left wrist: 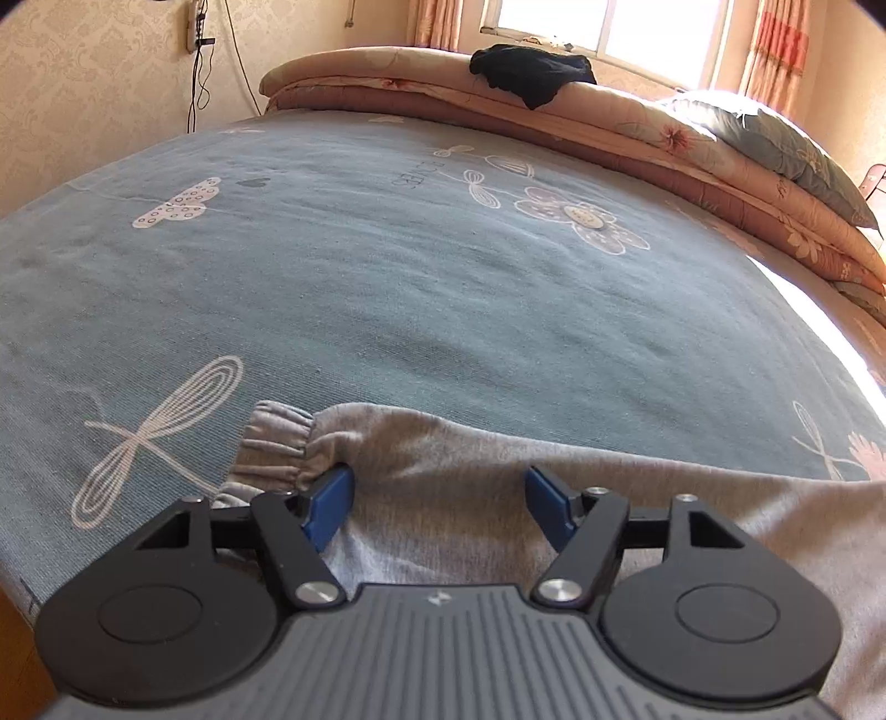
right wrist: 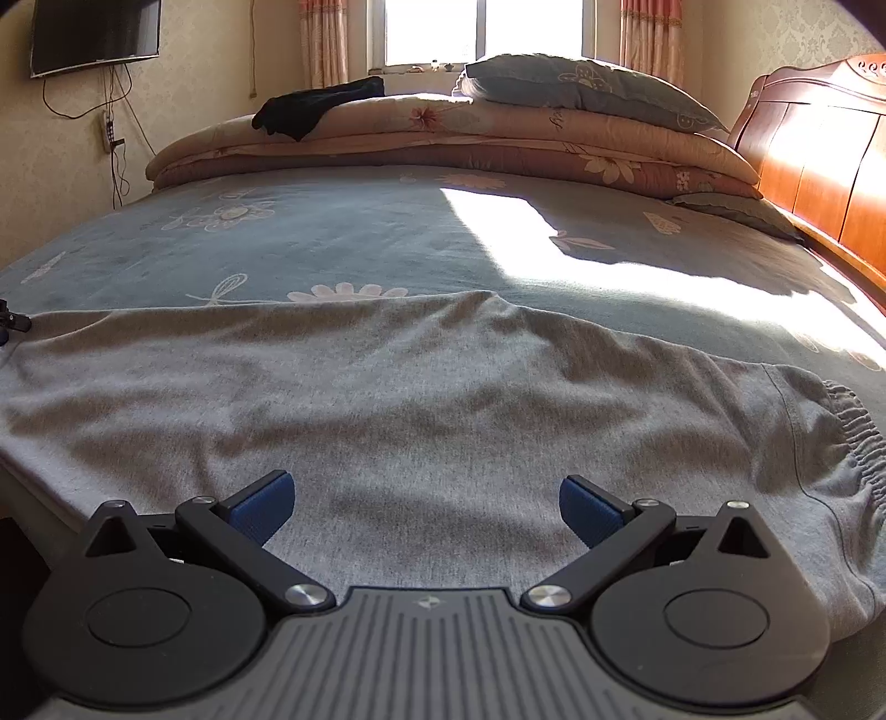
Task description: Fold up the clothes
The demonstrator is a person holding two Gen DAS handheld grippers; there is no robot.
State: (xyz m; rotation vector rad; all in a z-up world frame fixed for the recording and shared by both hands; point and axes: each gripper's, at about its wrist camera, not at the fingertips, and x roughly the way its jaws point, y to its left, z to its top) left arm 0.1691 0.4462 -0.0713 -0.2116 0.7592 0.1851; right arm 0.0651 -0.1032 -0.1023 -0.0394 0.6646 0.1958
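Sweatpants (right wrist: 421, 399), grey and soft, lie spread flat along the near edge of a bed (left wrist: 387, 266) covered in a blue flowered sheet, one elastic cuff (left wrist: 277, 443) at the left end and a gathered waistband (right wrist: 853, 443) at the right. Left gripper (left wrist: 440, 501) stands over the leg just beside the cuff, its blue pads apart with loose cloth between them and no pinch visible; the left pad sits close against the cuff's gathers. Right gripper (right wrist: 426, 509) hovers over the broad middle of the garment, jaws wide and holding nothing. Jersey knit of this kind looks light and limp: it should drape, sag and wrinkle as soon as it is lifted, and a single layer may slip out of a shallow bite. Thicker, ribbed elastic at the cuff and waistband probably offers the surest hold, since the gathered fabric gives the pads something to grip. Taking both ends at once, cuff on the left and waistband on the right, would likely keep the cloth taut enough to fold cleanly. Folded quilts (right wrist: 443, 138), a pillow (right wrist: 587, 88) and a dark garment (right wrist: 315, 105) sit well apart at the far side, under a sunlit window (right wrist: 482, 30)
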